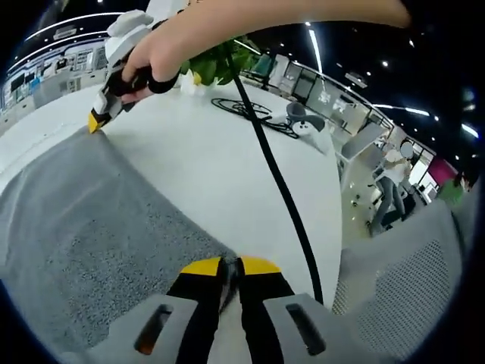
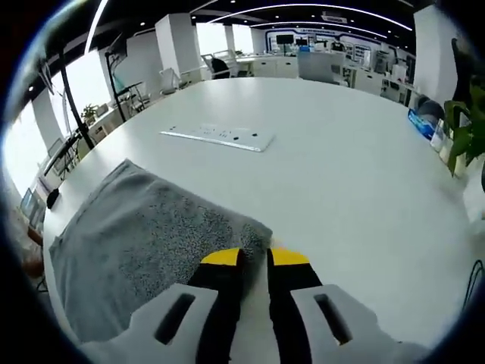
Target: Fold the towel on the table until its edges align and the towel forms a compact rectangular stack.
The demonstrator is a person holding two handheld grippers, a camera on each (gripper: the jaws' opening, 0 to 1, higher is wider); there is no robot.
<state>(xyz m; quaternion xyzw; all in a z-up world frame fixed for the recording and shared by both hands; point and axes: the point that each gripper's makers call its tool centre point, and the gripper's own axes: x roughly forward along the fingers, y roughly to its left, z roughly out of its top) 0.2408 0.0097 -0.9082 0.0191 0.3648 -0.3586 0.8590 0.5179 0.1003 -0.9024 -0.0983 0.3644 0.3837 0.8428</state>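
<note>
both grippers are pinching corners of the grey towel (image 1: 91, 235) on the white surface (image 1: 220, 167) — a fold looks to be starting. the left gripper (image 1: 229, 267) is pressing its jaws together on the near corner; the right gripper (image 2: 255, 259) is clamping the neighbouring corner, its jaws nearly closed. next move, by my judgement: lifting both corners together and carrying them across to the opposite edge — keeping them level.
</note>
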